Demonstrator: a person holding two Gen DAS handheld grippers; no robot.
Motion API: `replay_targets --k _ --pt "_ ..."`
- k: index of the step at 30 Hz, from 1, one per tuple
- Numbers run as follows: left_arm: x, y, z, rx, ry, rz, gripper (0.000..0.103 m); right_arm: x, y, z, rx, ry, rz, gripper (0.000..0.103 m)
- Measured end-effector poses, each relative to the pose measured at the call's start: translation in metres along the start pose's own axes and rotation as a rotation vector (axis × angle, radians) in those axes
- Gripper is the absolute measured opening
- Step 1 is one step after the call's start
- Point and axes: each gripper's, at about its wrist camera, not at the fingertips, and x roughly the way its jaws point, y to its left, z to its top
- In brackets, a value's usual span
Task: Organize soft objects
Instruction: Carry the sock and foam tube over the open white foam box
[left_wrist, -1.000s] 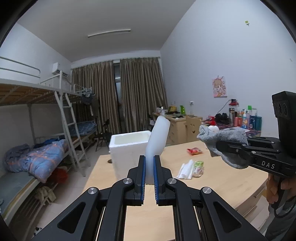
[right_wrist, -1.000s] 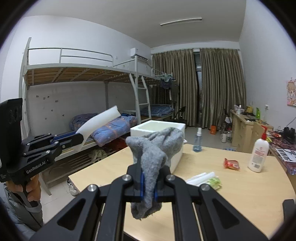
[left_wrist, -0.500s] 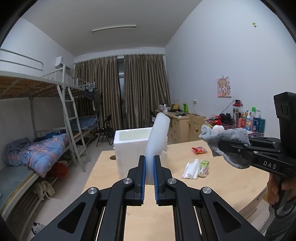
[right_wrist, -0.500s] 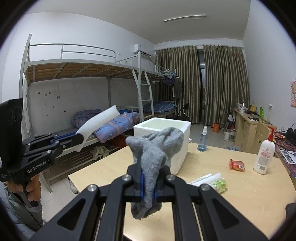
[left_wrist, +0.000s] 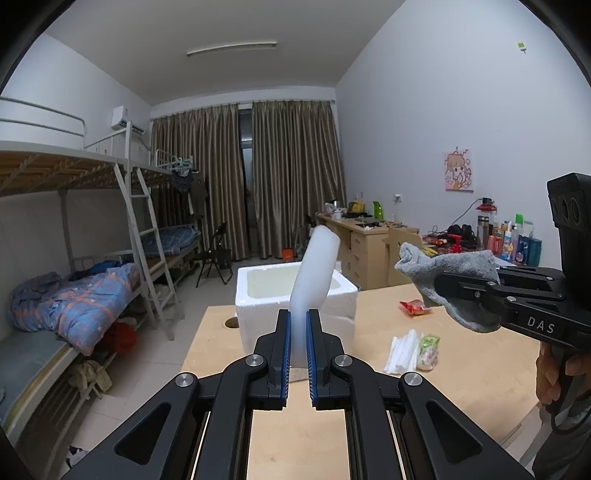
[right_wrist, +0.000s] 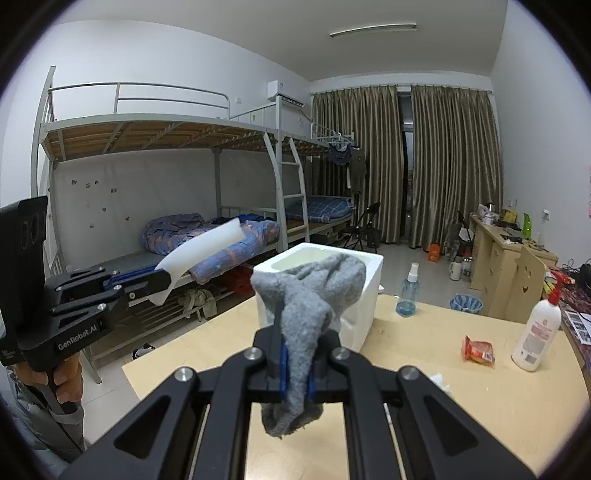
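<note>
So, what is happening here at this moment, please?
A person holds a gripper in each hand above a wooden table. The left gripper is shut on a white foam sheet, which stands up and bends over. The right gripper is shut on a grey sock, which hangs down between its fingers. An open white foam box stands on the table ahead of both. Neither item is in the box yet; it seems they will go there.

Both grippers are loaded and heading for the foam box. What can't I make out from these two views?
- Foam box floor: left wrist view, hidden by its walls and the white foam sheet.
- Same box: right wrist view, the grey sock covers its front.
- Snack packet print: too small.
</note>
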Motion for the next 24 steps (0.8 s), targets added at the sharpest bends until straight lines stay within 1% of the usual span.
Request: replay_targets --k 12,16,24 --pt "0.037 0.013 0.024 -0.002 0.009 0.007 0.008 0.027 -0.014 0.024 -0.009 0.016 0.006 0.01" --pt "0.051 0.015 0.03 -0.001 0.01 0.004 0.008 0.04 -0.021 0.031 0.007 0.024 0.007 0.01" --pt "0.088 0.024 0.044 -0.014 0.032 -0.006 0.008 0.066 -0.021 0.04 -0.022 0.064 0.007 0.01"
